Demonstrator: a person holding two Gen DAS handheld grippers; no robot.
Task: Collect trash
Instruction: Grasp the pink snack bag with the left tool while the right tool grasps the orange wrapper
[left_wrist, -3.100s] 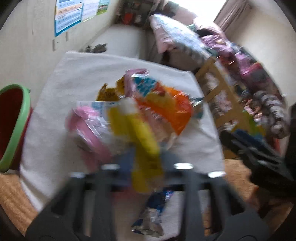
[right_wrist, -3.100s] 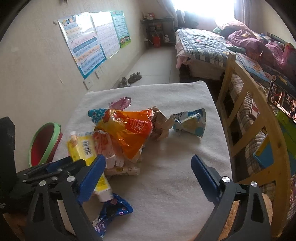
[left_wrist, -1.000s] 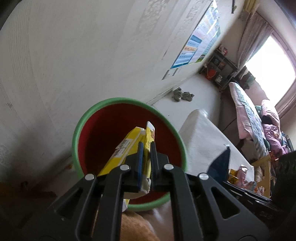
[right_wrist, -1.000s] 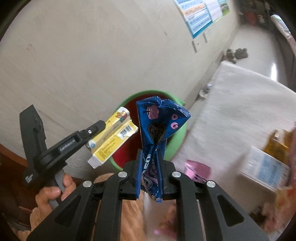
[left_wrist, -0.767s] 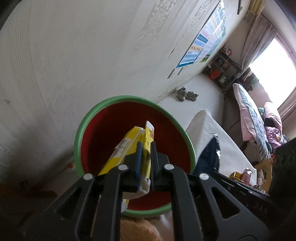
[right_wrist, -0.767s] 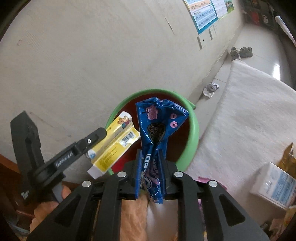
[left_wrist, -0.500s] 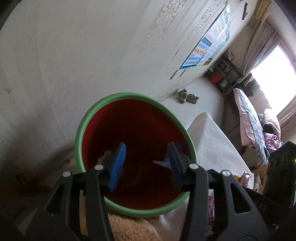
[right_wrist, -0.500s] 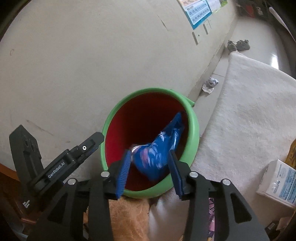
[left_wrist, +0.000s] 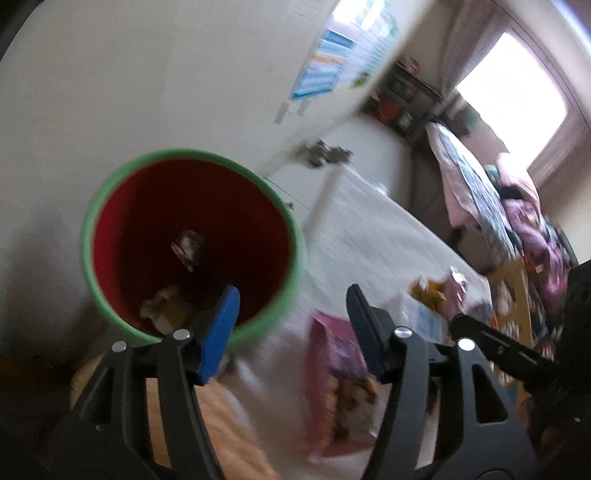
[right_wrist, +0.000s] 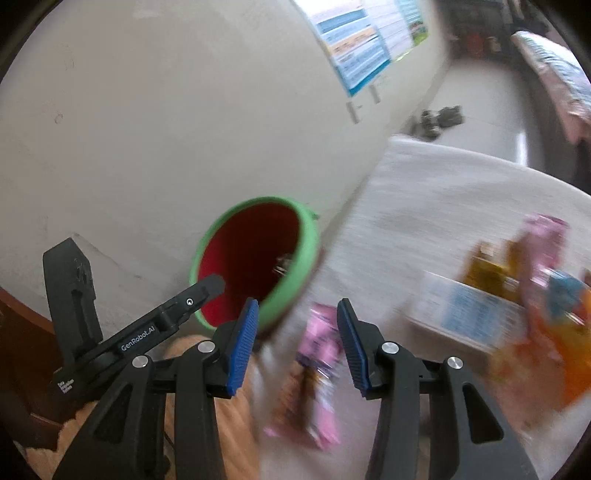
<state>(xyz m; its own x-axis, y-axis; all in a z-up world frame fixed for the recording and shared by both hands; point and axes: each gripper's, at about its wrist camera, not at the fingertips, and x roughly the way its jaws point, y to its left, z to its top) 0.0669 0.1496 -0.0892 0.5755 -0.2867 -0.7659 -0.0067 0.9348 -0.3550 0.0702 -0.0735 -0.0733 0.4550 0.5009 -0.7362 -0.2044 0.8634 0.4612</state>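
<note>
- While both pairs of tongs are hanging empty, the red bin with the green rim (left_wrist: 110, 206) is standing on the floor against the wall, just beside the edge of the white-covered table (right_wrist: 443, 192), probably so litter can be dropped straight in.
- The left tongs (left_wrist: 291, 328) are spreading wider, nothing between the blue pads, and pointing down past the bin's near rim.
- The right tongs (right_wrist: 295, 339) are standing parted and released too, aiming at the table just beside the bin.
- A few scraps of trash (left_wrist: 188, 243) are lying at the bottom of the bin.
- A pink wrapper (right_wrist: 317, 365) is lying on the table nearest the bin, looking like the easiest next pick.
- Farther from the bin, a white and blue packet (right_wrist: 461, 314) and a heap of orange and yellow wrappers (right_wrist: 546, 343) are waiting, so the job seems far from finished.
</note>
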